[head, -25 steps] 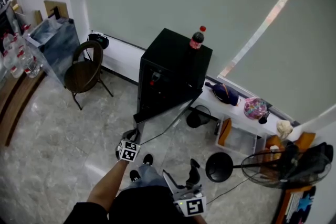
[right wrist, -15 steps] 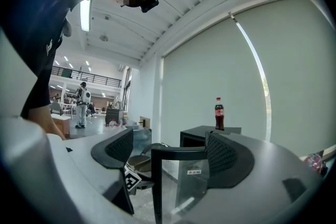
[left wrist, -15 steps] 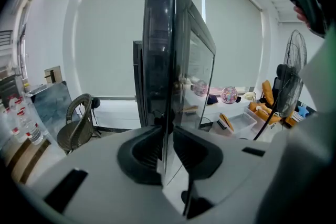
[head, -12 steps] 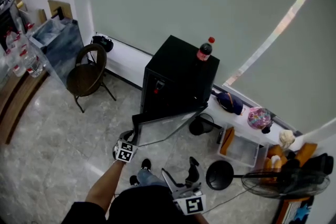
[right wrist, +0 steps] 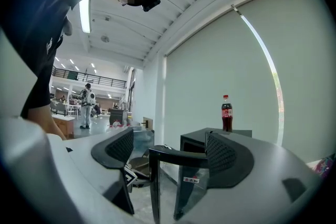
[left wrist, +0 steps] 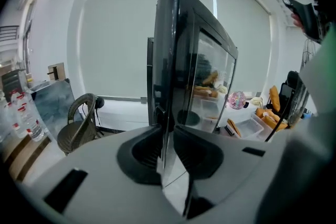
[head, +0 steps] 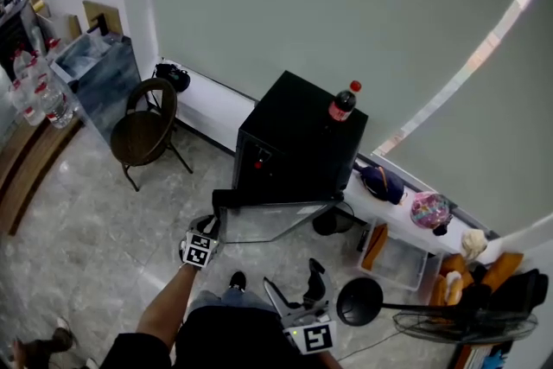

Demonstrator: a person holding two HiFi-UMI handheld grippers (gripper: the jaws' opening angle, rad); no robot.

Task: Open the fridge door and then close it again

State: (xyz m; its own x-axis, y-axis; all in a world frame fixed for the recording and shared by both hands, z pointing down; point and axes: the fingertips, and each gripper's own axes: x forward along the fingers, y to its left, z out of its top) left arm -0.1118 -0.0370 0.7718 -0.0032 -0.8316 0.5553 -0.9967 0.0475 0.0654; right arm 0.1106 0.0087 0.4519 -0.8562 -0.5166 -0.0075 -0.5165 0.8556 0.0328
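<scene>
Fridge door (head: 276,220) edge pinched between left gripper (left wrist: 167,149) fingers (left wrist: 144,147) — right gripper (right wrist: 168,148) fingers apart, empty.

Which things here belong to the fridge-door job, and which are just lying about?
Job: fridge; fridge door, swung open; left gripper, clamped on the door's edge.
Lying about: cola bottle on the fridge; chair; fan; water bottles.
</scene>
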